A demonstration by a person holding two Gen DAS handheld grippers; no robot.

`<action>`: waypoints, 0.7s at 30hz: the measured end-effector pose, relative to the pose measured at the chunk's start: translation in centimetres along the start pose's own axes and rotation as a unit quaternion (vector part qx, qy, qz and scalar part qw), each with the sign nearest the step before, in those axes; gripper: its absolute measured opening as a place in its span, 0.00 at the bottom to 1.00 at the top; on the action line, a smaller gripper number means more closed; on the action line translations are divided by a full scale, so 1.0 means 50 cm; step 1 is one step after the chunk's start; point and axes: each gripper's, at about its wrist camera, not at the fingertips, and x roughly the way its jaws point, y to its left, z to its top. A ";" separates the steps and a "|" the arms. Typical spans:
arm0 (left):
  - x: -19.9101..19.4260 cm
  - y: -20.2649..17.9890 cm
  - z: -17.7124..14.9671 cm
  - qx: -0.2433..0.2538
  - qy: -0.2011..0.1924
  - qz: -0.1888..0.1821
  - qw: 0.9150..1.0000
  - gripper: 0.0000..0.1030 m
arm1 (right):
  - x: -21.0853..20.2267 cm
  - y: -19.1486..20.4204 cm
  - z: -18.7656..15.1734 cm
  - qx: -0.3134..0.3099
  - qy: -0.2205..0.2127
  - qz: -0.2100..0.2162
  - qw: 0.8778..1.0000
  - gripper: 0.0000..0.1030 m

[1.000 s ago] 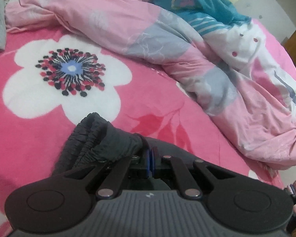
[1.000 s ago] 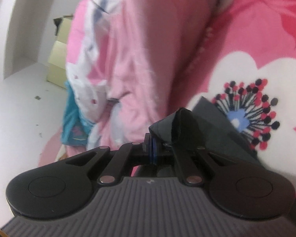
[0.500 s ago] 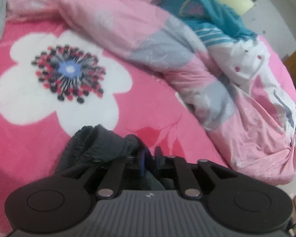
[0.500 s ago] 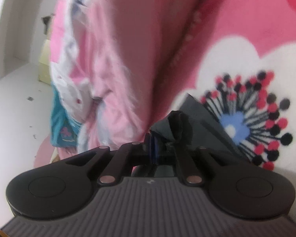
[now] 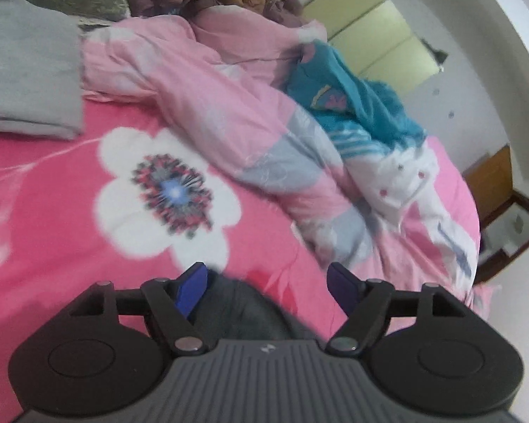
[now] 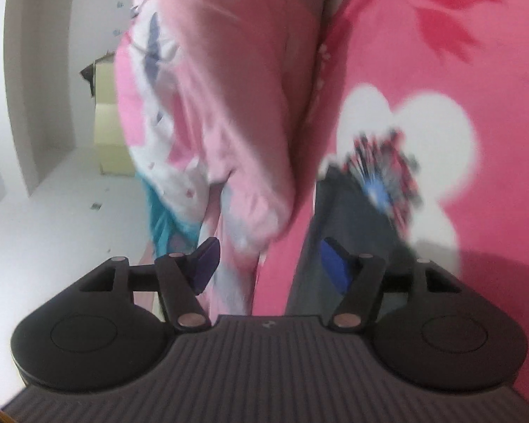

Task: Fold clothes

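Left wrist view
Garment: we see a dark grey garment (image 5: 243,313), soft and rumpled, lying on the near part of the bed, partly hidden behind the gripper body.
Left gripper (image 5: 266,282): its jaws are opening, blue pads wide apart; the garment lies low between them, and we see neither pad pressing on it.
Bed cover: a bright pink blanket (image 5: 53,211) with a big white flower (image 5: 165,194) just beyond the garment; its dotted centre is blurred.
Quilt: a pale pink and grey quilt (image 5: 229,120) is heaped along the far and right side, with a teal garment (image 5: 363,105) on top of it.
Other cloth: a folded grey cloth (image 5: 24,81) lies at the far left.
Person: someone lies at the far end, tucked under the quilt.
Containers: we find none in this view.

Right wrist view
Garment: here the dark grey garment (image 6: 349,225) lies flat on the blanket (image 6: 476,53), one corner reaching the flower (image 6: 430,134); the edges are smeared by blur.
Right gripper (image 6: 268,264): its jaws are opening, with only quilt and blanket showing in the gap. The right pad stands in front of the garment; whether it touches the cloth we cannot tell.
Quilt: the quilt (image 6: 222,105) hangs in a bulk left of the garment.
Containers: a pale yellow box (image 6: 105,120) stands on the floor at far left; we cannot see what is in it.
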 end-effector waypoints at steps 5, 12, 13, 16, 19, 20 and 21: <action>-0.013 0.028 -0.104 -0.002 0.083 0.004 0.997 0.79 | -0.111 -0.033 -0.133 0.016 0.053 -0.041 0.998 0.66; 0.057 0.078 -0.184 -0.067 0.040 0.011 0.997 0.79 | -0.094 -0.077 -0.248 -0.027 0.036 -0.139 0.989 0.64; 0.062 0.081 -0.184 -0.071 0.024 0.010 0.997 0.79 | -0.088 -0.073 -0.248 -0.033 0.026 -0.140 0.989 0.65; 0.082 0.084 -0.182 -0.083 -0.011 0.009 0.996 0.81 | -0.063 -0.063 -0.232 -0.046 -0.005 -0.136 0.990 0.65; 0.099 0.080 -0.176 -0.097 -0.034 0.007 0.995 0.84 | -0.034 -0.073 -0.206 -0.032 -0.042 -0.124 0.991 0.65; 0.103 0.079 -0.175 -0.100 -0.040 0.008 0.994 0.84 | -0.025 -0.073 -0.199 -0.029 -0.053 -0.119 0.991 0.65; 0.108 0.077 -0.175 -0.102 -0.046 0.009 0.994 0.84 | -0.013 -0.073 -0.192 -0.029 -0.062 -0.117 0.991 0.64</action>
